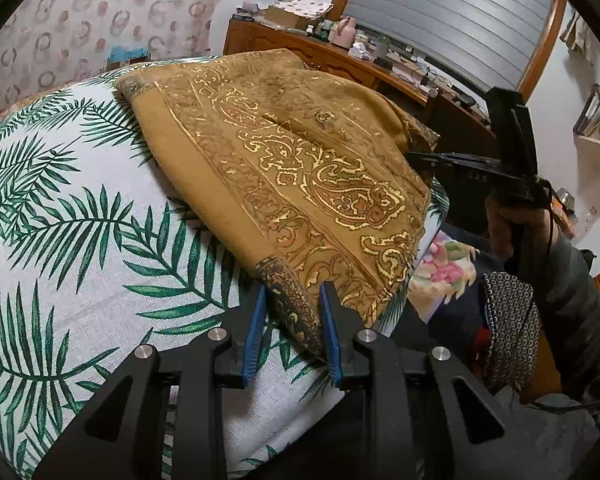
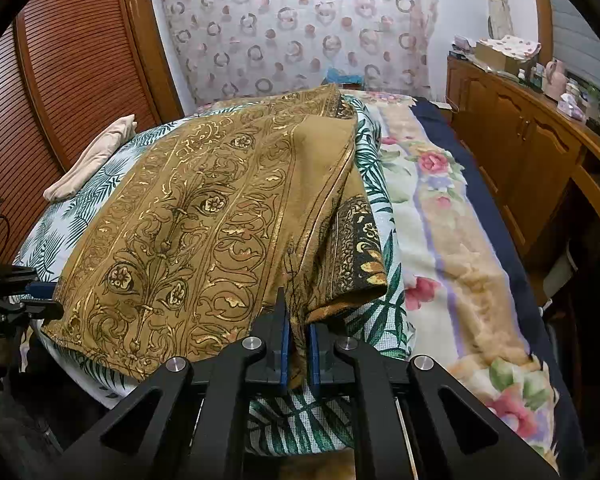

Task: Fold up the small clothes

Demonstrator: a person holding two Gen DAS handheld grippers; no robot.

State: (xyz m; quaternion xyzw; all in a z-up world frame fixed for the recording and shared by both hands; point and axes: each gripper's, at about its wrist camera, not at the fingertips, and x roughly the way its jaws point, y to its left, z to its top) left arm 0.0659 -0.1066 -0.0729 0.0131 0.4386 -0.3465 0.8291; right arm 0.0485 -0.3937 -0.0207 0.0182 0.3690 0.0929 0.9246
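The mustard paisley garment (image 1: 284,168) lies partly folded on the palm-leaf sheet (image 1: 60,240) of the bed, its near edge at the bedside. The left tool (image 1: 294,316) stands open, its blue pads either side of the dark patterned cuff (image 1: 292,304) without pinching it, so a pull now would likely slip off, or a late squeeze would catch only one layer. The right tool (image 2: 298,344) is closed on a gathered pleat of the garment's hem (image 2: 298,332); since it holds a bunch and not a flat edge, lifting could drag the stacked layers askew and undo the fold, or tug the sheet along. The left view alone shows the right tool from the side at the garment's far edge, plus a cluttered sideboard (image 1: 320,52). The right view alone shows the floral blanket (image 2: 452,216), a cream pillow (image 2: 92,160) and the slatted wardrobe doors (image 2: 60,80).
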